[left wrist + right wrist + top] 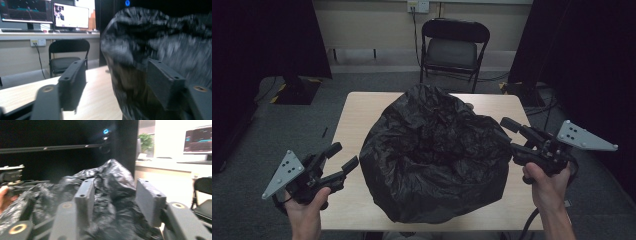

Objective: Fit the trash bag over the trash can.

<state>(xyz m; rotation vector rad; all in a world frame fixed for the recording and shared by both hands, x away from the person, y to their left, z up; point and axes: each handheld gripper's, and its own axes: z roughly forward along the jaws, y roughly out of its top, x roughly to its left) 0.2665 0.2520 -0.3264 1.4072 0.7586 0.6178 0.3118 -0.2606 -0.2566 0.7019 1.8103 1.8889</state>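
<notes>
Black bag (434, 160) between parted tongs, bare table (348, 195) at edges

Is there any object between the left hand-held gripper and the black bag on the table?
Nothing visible does. The left hand-held gripper points at the black bag across bare table, jaws open, with a small gap to the bag's side.
</notes>
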